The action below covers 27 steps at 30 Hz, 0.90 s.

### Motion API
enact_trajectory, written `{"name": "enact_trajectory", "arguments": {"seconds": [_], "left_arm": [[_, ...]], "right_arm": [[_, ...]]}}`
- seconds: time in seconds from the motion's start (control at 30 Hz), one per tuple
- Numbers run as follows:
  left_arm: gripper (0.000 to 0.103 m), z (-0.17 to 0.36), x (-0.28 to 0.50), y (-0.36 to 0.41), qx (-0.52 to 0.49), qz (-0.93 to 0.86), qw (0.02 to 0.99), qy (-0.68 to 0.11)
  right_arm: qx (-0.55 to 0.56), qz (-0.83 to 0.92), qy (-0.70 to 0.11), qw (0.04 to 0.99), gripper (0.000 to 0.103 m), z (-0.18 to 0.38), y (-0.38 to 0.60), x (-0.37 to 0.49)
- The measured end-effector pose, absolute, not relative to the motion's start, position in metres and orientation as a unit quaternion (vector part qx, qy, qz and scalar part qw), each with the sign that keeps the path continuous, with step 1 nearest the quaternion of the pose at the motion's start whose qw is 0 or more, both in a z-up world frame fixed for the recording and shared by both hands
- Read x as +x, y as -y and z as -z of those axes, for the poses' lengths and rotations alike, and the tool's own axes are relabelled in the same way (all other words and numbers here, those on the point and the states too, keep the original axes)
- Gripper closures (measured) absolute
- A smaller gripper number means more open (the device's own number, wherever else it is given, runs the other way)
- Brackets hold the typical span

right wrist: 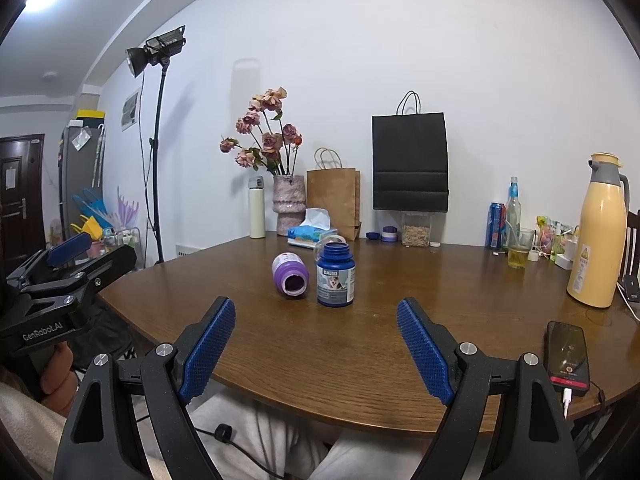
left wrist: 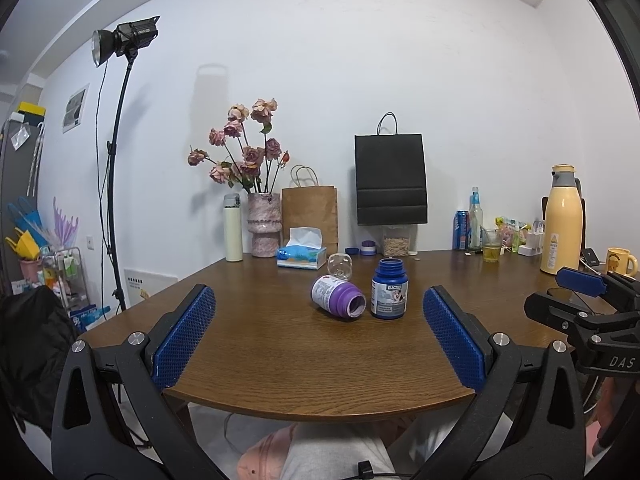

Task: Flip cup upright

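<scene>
A purple bottle (left wrist: 338, 299) lies on its side on the wooden table (left wrist: 280, 360), its open mouth towards me; it also shows in the right wrist view (right wrist: 291, 275). A dark blue bottle (left wrist: 389, 289) stands upright just right of it, also seen in the right wrist view (right wrist: 335, 275). A clear cup (left wrist: 340, 266) lies tipped behind them, mostly hidden in the right wrist view. My left gripper (left wrist: 319, 316) is open and empty near the table's front edge. My right gripper (right wrist: 316, 330) is open and empty, also short of the bottles.
Along the back wall stand a vase of dried roses (left wrist: 262, 224), a white flask (left wrist: 233, 227), a tissue box (left wrist: 302, 256), paper bags (left wrist: 390, 178), a can, a glass and a yellow thermos (right wrist: 598, 232). A phone (right wrist: 568, 358) lies charging at the right front.
</scene>
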<state>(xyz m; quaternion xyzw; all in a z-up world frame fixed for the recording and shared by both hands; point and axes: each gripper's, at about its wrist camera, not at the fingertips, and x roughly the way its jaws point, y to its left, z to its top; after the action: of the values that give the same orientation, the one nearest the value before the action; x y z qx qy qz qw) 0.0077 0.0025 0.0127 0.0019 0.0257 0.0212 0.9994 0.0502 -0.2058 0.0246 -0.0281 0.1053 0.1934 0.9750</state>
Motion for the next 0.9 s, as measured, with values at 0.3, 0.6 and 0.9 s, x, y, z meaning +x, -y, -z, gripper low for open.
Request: {"name": "enact_trajectory", "arguments": {"seconds": [0.3, 0.6, 0.9], "left_arm": [[0.000, -0.013, 0.009, 0.000, 0.008, -0.016, 1.000, -0.024], [0.000, -0.010, 0.013, -0.006, -0.001, -0.015, 0.999, -0.038], [0.000, -0.029, 0.059, -0.017, 0.007, 0.011, 0.998, -0.056]], "right_arm": [[-0.020, -0.188, -0.105, 0.976, 0.016, -0.024, 0.210, 0.050], [-0.027, -0.191, -0.109, 0.975, 0.016, -0.024, 0.206, 0.052], [-0.026, -0.218, -0.134, 0.966, 0.016, -0.025, 0.193, 0.078]]}}
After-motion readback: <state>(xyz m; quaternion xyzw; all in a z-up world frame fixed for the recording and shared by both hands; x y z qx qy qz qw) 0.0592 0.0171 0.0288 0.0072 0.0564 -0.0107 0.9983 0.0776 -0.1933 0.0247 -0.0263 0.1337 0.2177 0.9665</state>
